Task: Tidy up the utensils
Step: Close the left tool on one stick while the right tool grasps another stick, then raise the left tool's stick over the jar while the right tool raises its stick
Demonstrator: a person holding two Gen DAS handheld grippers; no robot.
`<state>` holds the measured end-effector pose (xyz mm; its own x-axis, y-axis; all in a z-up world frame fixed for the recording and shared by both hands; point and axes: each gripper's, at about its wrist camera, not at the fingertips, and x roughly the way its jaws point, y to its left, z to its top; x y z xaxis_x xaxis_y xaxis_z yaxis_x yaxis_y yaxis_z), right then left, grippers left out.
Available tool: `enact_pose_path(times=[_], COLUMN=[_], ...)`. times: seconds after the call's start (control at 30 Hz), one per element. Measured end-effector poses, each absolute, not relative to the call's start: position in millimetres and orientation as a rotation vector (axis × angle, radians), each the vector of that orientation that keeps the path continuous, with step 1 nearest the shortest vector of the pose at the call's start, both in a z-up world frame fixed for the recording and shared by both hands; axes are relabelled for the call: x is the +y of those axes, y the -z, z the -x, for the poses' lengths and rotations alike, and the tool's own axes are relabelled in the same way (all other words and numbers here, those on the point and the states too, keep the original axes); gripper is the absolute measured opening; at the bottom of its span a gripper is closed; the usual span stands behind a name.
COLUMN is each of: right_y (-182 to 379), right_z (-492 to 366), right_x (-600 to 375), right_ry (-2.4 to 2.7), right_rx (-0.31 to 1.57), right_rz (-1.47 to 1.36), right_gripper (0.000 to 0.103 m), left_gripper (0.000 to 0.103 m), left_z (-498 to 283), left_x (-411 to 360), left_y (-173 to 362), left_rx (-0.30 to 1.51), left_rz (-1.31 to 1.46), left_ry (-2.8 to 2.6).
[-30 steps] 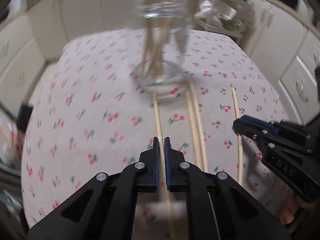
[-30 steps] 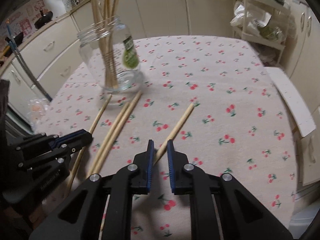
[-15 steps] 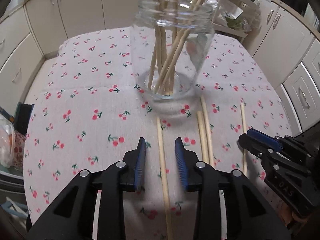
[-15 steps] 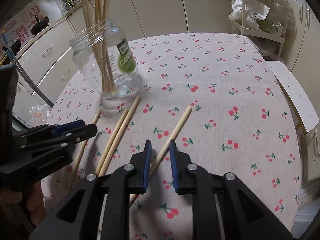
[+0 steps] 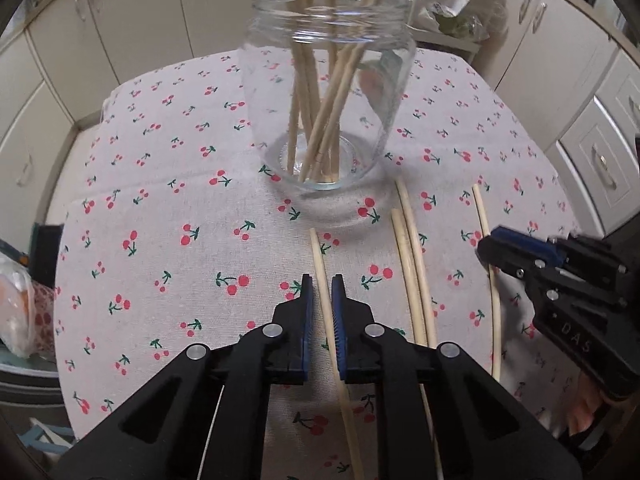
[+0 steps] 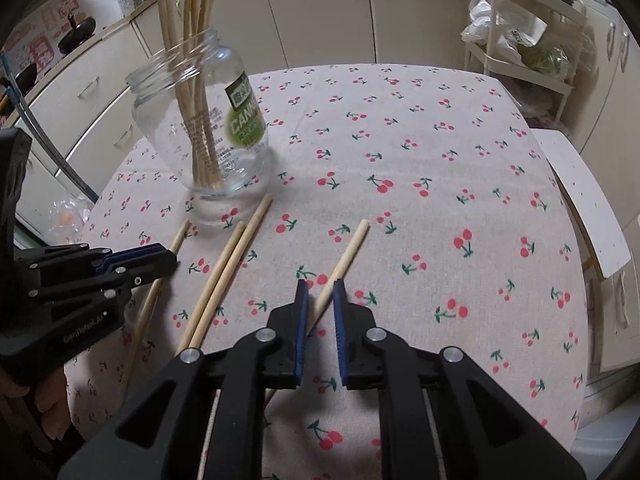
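A clear glass jar [image 5: 326, 92] holds several wooden chopsticks and stands on the cherry-print tablecloth; it also shows in the right wrist view [image 6: 204, 128]. Loose chopsticks lie in front of it. My left gripper [image 5: 321, 280] is narrowly open, its jaws on either side of the leftmost loose chopstick [image 5: 320, 256]. A pair of chopsticks [image 5: 412, 248] lies to its right. My right gripper [image 6: 320, 286] is narrowly open astride a single chopstick [image 6: 348, 254]. Each gripper shows in the other's view, the left one [image 6: 160, 258] and the right one [image 5: 492, 246].
The table [image 6: 420, 128] carries a cherry-print cloth. Cream cabinets [image 5: 80, 40] surround it. A white shelf rack with bags [image 6: 520, 40] stands at the far right. A white stool [image 6: 580, 200] is beside the table's right edge. A plastic bag [image 5: 16, 308] lies at the left.
My left gripper opened from nearly shut, then narrowed again around the leftmost chopstick and moved closer to the jar. My right gripper stayed astride its chopstick and opened slightly.
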<state>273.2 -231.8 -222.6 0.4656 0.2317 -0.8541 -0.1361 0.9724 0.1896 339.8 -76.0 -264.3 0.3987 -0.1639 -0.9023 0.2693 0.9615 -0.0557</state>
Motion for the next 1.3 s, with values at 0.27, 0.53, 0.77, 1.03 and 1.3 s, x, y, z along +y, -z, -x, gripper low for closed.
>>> enact_pose_path(times=[0.27,0.53,0.77,1.03,1.3], right_y=[223,224,224,224,226], right_z=[-274,-273,-273,-271,-273], right_x=[-233,-238,-238,-233,-243], right_ry=[-0.219,-0.213,-0.215,-0.213,-0.223], right_rx=[1.053,1.045,1.057,1.043,1.044], right_rz=[-0.095,-0.124,-0.131,-0.087,-0.181], right_gripper=[0.013,0.007,0.007,0.008,0.007], left_gripper=[0.01,0.005,0.005,0.005,0.005], left_z=[-334,-327,-325,-331,-345], left_x=[-81,-80,-53,-25,-19], left_y=[264,263,215,131,86], left_rx=[1.105,1.067,0.901,0.593,0.434], left_rz=[-0.146,-0.124,0.007,0.167,0.285], left_ry=[0.254,0.276,0.305,0.329,0.332])
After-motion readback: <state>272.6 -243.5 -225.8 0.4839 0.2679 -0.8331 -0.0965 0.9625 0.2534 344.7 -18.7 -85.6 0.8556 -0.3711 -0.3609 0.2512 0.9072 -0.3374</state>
